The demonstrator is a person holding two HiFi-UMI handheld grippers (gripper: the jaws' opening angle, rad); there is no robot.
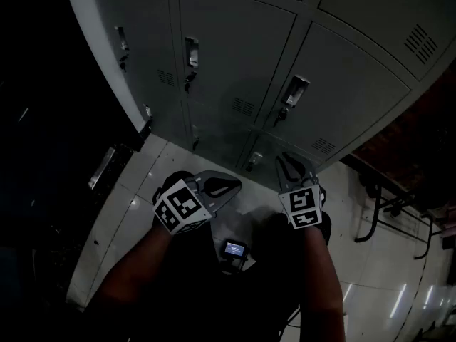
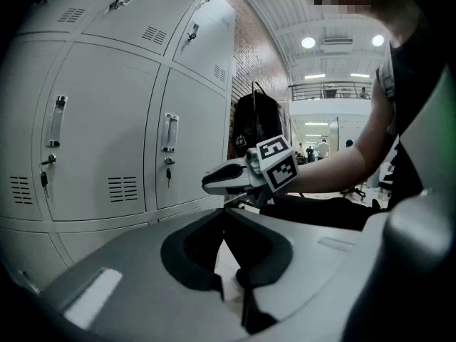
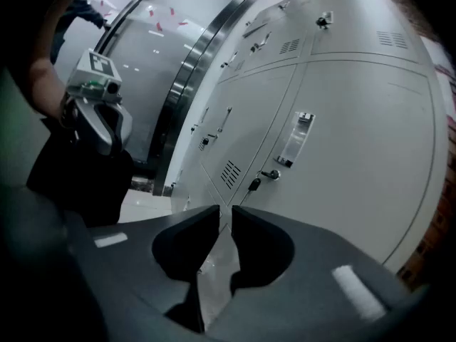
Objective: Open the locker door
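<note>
A bank of grey lockers stands ahead, all doors closed. The door facing my right gripper has a metal handle with a key hanging under it. The right gripper view shows the same handle and the key lock. My right gripper hovers short of the lockers and touches nothing; its jaws stand a narrow gap apart with nothing between them. My left gripper is held beside it, lower and to the left, its tips together and empty.
Glossy floor tiles run up to the locker base. A dark metal furniture frame stands at the right. A small lit device shows near the person's body. To the left of the lockers it is dark. A black bag hangs past the locker row.
</note>
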